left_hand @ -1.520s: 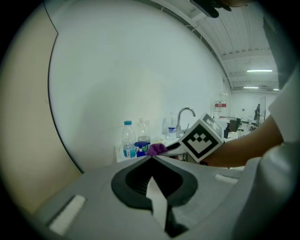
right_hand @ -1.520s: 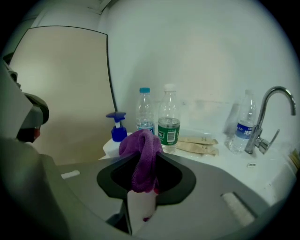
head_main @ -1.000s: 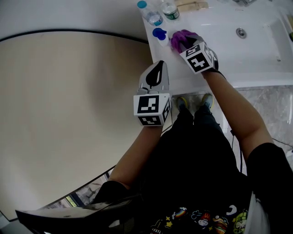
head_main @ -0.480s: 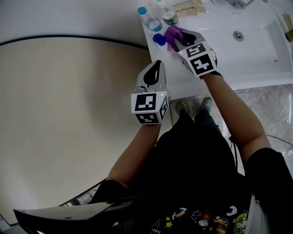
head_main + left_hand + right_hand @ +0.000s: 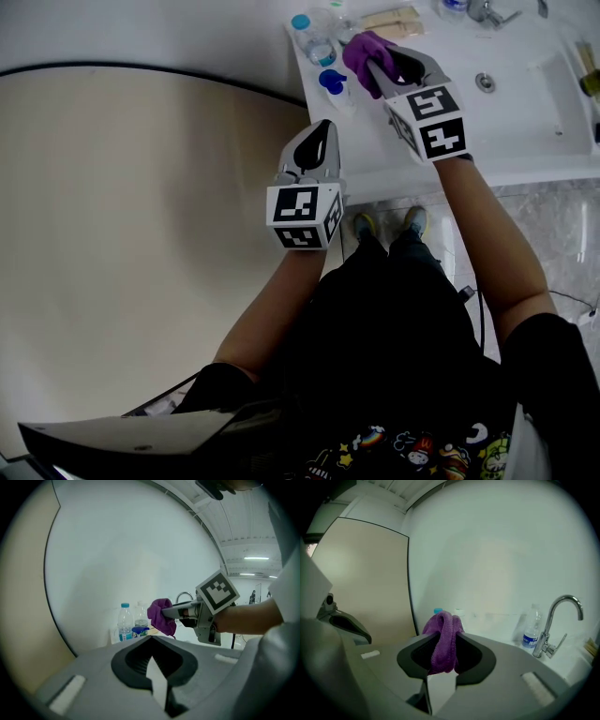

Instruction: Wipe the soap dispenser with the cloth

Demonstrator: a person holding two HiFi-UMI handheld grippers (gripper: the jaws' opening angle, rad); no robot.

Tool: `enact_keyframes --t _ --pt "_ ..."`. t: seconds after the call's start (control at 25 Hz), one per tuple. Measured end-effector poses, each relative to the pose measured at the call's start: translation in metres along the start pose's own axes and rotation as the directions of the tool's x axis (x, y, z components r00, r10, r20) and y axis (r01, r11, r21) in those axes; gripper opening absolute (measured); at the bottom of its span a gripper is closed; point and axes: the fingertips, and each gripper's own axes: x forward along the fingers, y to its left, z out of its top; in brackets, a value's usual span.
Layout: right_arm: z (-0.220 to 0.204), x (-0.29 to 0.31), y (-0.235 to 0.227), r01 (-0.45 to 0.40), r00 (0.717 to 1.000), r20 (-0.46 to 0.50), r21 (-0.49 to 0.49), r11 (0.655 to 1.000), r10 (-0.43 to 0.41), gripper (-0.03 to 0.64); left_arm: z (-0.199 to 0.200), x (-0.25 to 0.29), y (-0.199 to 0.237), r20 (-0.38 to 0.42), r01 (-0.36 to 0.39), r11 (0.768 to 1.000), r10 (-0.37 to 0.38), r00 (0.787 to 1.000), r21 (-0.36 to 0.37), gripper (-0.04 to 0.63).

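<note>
My left gripper [image 5: 321,128] is shut with nothing in it, just hovering near the corner of the counter [image 5: 525,141]. Further right, the soap dispenser [image 5: 332,82] with the blue pump stands in front of the water bottles [image 5: 314,42]. Just right of it and a bit higher, the purple cloth [image 5: 359,52] sits bunched up, pinched tight in my right gripper [image 5: 373,58].

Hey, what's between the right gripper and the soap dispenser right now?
The purple cloth, clamped in the right gripper, hangs between it and the blue-topped soap dispenser; the left gripper view shows this best.
</note>
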Motion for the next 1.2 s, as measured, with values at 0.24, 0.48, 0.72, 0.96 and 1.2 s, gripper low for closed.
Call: enact_keyframes --t 0.24,0.48,0.72,0.96,1.2 --pt "0.032 -0.004 0.044 -0.059 0.997 0.050 -0.030 0.998 0.060 0.121 0.005 -0.012 -0.001 0.034 0.005 1.000 -0.005 0.999 -0.005 0.001" --pt "0.019 0.009 0.079 -0.093 0.996 0.000 -0.076 0.993 0.093 0.121 0.007 -0.032 0.012 0.044 -0.006 1.000 0.006 0.999 -0.009 0.001" --pt "0.001 0.004 0.068 -0.042 0.998 -0.043 -0.072 0.997 0.039 0.121 0.001 -0.045 0.022 0.044 -0.013 1.000 0.014 0.999 -0.019 0.001" --pt "-0.016 -0.009 0.039 0.037 0.996 -0.077 -0.054 0.998 -0.041 0.121 -0.005 -0.043 0.020 0.044 0.011 1.000 -0.009 0.999 -0.029 0.001" --pt "0.000 -0.024 0.029 0.074 0.996 -0.053 -0.059 0.995 -0.078 0.121 0.002 -0.041 0.012 0.063 0.038 0.999 -0.036 0.997 -0.022 0.001"
